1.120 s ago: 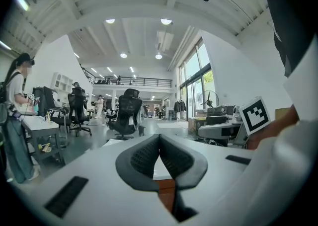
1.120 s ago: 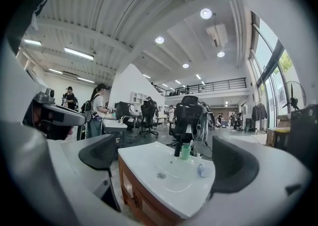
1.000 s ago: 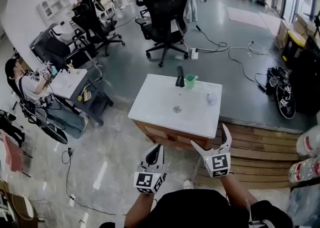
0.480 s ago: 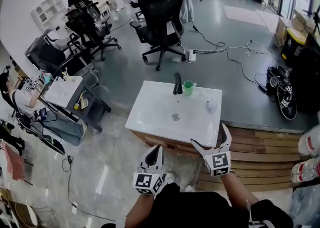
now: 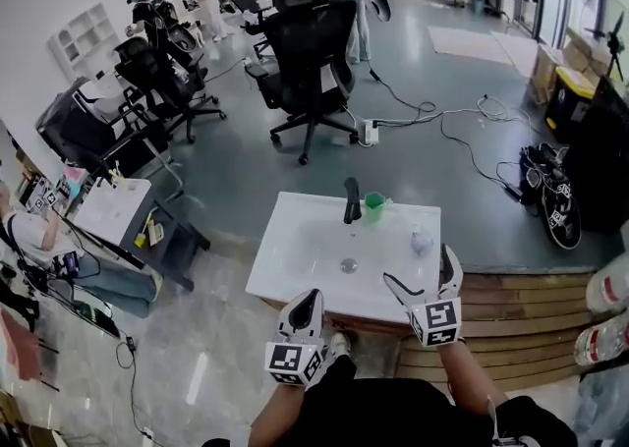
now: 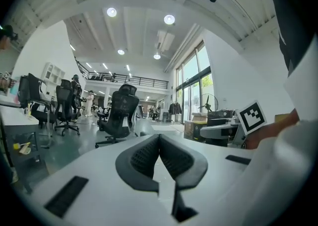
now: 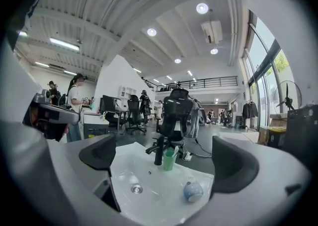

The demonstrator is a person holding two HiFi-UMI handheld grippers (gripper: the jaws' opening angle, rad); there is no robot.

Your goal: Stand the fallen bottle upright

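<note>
The fallen bottle, small, clear and bluish, lies on its side at the right of a white sink; the right gripper view shows the bottle low between the jaws, still some way ahead. My right gripper stands open just in front of it, over the sink's front right rim. My left gripper is shut with nothing in it, below the sink's front edge. In the left gripper view its pads meet and point out over the room.
A black faucet and a green cup stand at the sink's back edge, with a drain in the middle. The sink sits on a wooden cabinet beside a wooden step. Office chairs and floor cables lie beyond.
The view has drawn closer to the sink. Both grippers have moved forward, and the right one now reaches the sink's front right rim. The bottle has not moved.
</note>
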